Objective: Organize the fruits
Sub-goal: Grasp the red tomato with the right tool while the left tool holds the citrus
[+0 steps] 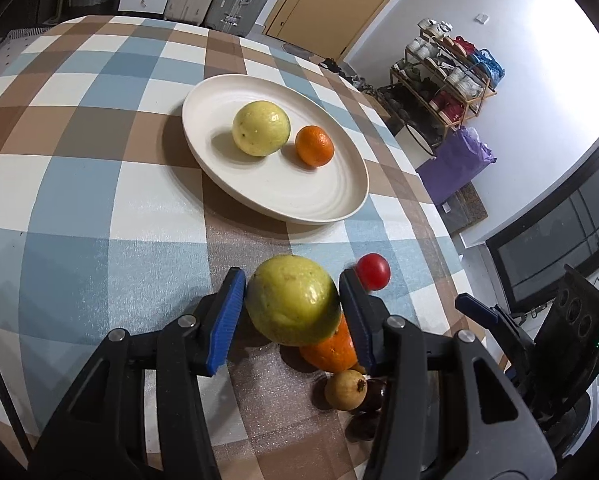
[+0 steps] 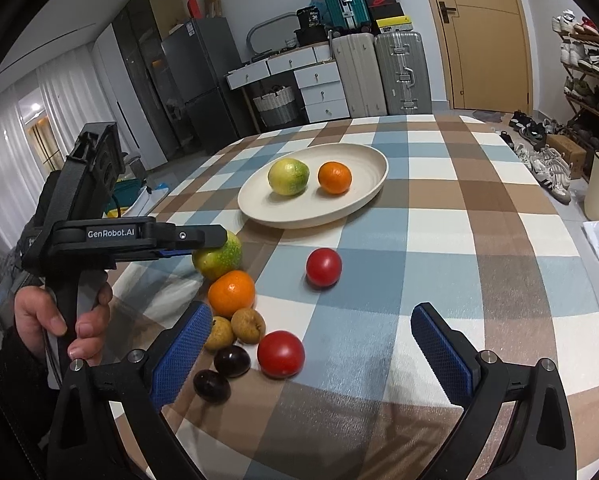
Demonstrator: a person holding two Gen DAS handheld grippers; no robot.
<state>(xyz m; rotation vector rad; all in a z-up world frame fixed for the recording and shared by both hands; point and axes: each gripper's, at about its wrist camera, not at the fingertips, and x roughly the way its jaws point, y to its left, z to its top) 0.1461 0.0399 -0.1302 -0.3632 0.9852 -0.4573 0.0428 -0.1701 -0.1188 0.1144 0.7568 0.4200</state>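
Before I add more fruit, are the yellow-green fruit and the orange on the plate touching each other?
Apart. In the right wrist view a strip of plate shows between the yellow-green fruit and the orange; the left wrist view shows the same gap.

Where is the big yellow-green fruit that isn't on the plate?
The yellow-green fruit sits between the left gripper pads, near the table's front, with an orange right beside it and the plate farther back.

The left gripper (image 1: 292, 306) clamps a large yellow-green fruit (image 1: 292, 300) between its blue fingers (image 1: 224, 320). Beneath it lie an orange (image 1: 331, 350) and a small tan fruit (image 1: 345, 390); a red tomato (image 1: 374, 271) sits just beyond. Farther off on the checked tabletop (image 1: 99, 208), a white plate (image 1: 319, 200) holds a yellow fruit (image 1: 260, 128) beside a second orange (image 1: 314, 146).
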